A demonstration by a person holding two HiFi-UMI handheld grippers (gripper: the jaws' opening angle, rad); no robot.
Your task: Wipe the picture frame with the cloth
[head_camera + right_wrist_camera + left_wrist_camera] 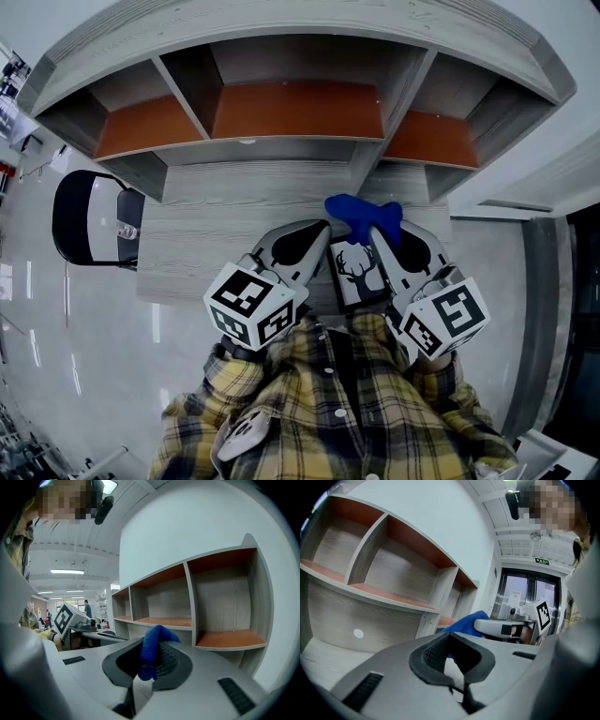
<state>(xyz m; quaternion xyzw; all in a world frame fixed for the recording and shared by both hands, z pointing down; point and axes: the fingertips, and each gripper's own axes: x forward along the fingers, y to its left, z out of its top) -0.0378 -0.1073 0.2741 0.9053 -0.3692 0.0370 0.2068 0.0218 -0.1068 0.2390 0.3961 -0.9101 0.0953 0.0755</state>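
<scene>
A black-framed picture frame (359,273) with a deer print is held up over the desk's front edge, between my two grippers. My left gripper (314,246) is at the frame's left edge, jaws closed on a thin pale and dark edge (453,668) that looks like the frame. My right gripper (380,231) is shut on a blue cloth (364,212), which bunches above the frame's top. In the right gripper view the cloth (151,651) sticks up from between the pads. From the left gripper view the cloth (465,622) and the right gripper (501,627) lie just ahead.
A grey wooden desk (206,234) lies under the grippers, backed by a curved shelf unit (291,103) with orange-lined compartments. A black chair (89,220) stands at the desk's left. My plaid-shirted body is right behind the grippers. Glossy floor lies on both sides.
</scene>
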